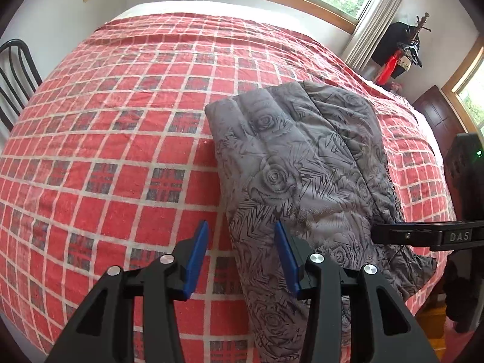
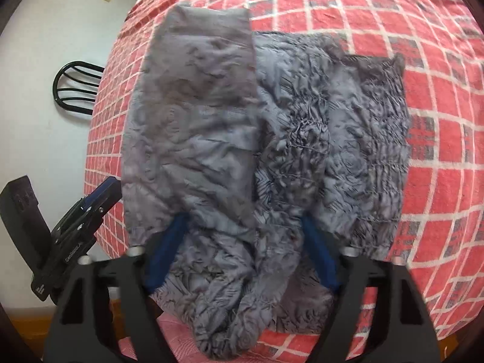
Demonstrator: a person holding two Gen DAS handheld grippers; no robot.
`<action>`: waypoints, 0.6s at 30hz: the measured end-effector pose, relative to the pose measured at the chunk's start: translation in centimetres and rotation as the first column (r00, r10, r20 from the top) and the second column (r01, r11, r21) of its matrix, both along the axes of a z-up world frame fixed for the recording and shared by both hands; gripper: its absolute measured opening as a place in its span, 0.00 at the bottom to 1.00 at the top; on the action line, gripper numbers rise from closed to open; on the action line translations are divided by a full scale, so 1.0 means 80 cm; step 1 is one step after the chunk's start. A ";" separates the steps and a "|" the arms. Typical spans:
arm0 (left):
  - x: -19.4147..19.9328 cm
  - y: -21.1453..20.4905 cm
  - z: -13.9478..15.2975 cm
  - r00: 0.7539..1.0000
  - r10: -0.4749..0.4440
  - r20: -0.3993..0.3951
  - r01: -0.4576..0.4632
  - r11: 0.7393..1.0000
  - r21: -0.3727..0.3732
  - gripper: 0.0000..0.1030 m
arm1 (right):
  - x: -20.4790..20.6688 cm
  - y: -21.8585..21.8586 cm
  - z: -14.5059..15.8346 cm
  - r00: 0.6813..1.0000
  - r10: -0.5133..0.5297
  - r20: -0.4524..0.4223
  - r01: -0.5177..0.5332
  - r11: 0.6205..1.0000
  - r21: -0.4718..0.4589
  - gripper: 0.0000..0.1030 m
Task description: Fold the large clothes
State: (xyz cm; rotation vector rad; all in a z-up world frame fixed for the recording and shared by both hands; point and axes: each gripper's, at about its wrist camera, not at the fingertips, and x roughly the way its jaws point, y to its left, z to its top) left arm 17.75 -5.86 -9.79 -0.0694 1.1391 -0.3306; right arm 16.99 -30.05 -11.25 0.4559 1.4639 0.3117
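Note:
A grey garment with a rose print [image 1: 305,166] lies folded lengthwise on the red checked bedspread [image 1: 121,127], near the bed's near right edge. My left gripper [image 1: 242,254] is open and empty, its blue pads [image 1: 198,257] just above the garment's left edge. My right gripper [image 2: 242,254] is open, its jaws wide on either side of the bunched near end of the garment [image 2: 242,151]; its fingertips are partly hidden by the cloth. The right gripper also shows in the left wrist view [image 1: 423,236], and the left gripper in the right wrist view [image 2: 99,196].
A black metal chair [image 1: 15,72] stands left of the bed, also in the right wrist view [image 2: 75,87]. Windows with a curtain [image 1: 372,21] and a coat stand [image 1: 405,51] are at the far right. A wooden floor [image 2: 24,329] shows below the bed edge.

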 end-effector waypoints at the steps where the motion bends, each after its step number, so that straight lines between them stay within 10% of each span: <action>1: 0.001 0.000 0.000 1.000 -0.003 0.002 0.003 1.000 0.004 0.43 | -0.001 0.005 0.007 1.000 0.010 0.029 -0.009 1.000 -0.022 0.41; 6: 0.003 -0.001 0.009 0.999 -0.031 0.016 0.031 1.000 0.001 0.43 | -0.012 0.011 0.040 0.990 0.022 0.139 -0.014 0.998 -0.057 0.22; 18: -0.018 -0.057 0.060 0.978 -0.180 0.101 0.183 0.983 -0.024 0.43 | -0.102 -0.053 0.120 0.956 -0.029 0.291 0.070 0.989 -0.132 0.17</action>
